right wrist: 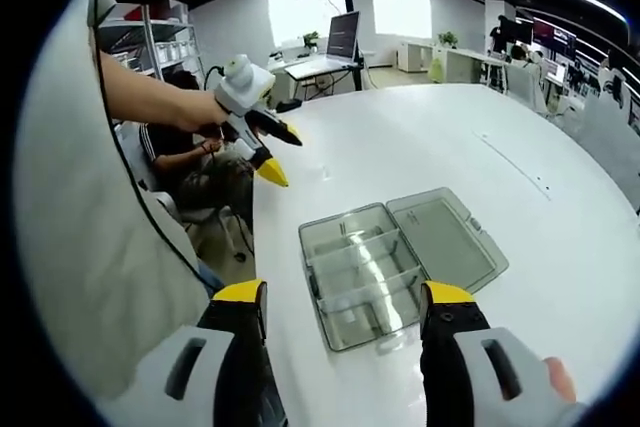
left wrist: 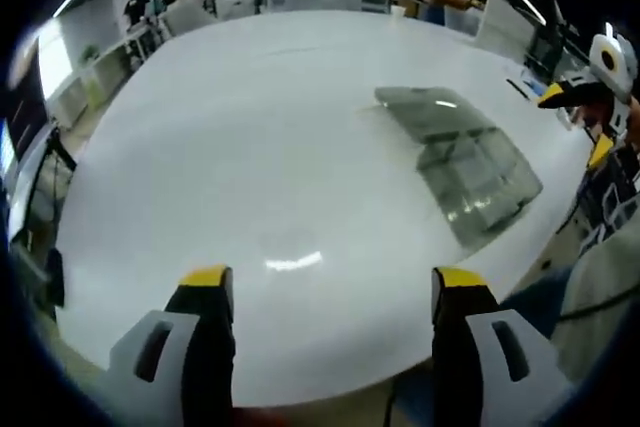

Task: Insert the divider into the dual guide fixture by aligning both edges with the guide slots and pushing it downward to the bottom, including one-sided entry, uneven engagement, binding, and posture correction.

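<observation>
A clear plastic compartment box lies on the white round table, its hinged lid folded flat beside it. Thin clear dividers stand across its inside. In the left gripper view the same box lies right of centre, its lid on the far side. My left gripper hangs open over bare tabletop, well short of the box; it also appears held in a hand, jaws apart. My right gripper is open just before the box's near edge, and shows at the table's rim.
The table's edge runs close under the left gripper. A seated person is beside the table edge, near the left gripper. My white sleeve fills the left side. Desks and monitors stand beyond the table.
</observation>
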A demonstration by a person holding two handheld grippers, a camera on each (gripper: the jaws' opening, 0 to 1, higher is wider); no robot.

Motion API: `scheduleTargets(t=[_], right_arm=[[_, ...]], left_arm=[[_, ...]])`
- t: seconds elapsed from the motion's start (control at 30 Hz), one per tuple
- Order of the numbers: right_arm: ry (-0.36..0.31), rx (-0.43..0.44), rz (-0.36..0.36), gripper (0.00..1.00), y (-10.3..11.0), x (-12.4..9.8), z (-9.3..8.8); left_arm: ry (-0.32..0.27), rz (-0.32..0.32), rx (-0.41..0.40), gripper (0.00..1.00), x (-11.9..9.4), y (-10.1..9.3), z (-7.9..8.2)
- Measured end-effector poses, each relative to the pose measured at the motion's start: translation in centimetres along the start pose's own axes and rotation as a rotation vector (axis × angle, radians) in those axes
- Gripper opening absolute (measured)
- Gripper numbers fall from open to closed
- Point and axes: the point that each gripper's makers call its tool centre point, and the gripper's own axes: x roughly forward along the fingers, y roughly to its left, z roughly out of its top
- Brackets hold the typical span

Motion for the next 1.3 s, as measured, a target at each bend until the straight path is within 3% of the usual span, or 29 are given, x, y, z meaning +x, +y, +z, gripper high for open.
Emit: scheduleTargets(t=[0.37, 0.8, 1.3], right_arm=[[-0.002, -0.003, -0.012, 0.60, -0.4, -0.6, -0.3], [0.000, 0.000, -0.014, 0.59, -0.7, -0.6, -0.6], [0.003, 0.004, -0.009, 0.60, -1.3, -0.4, -0.6]], left_arm=[[0.035, 0.035, -0.028, 0.71, 1.7, 1.1, 0.7], [0.123, 0.084, -0.033, 0.60, 3.7, 2.2, 0.0], [0.195, 0.126, -0.055, 0.57, 5.2, 3.1, -0.6]])
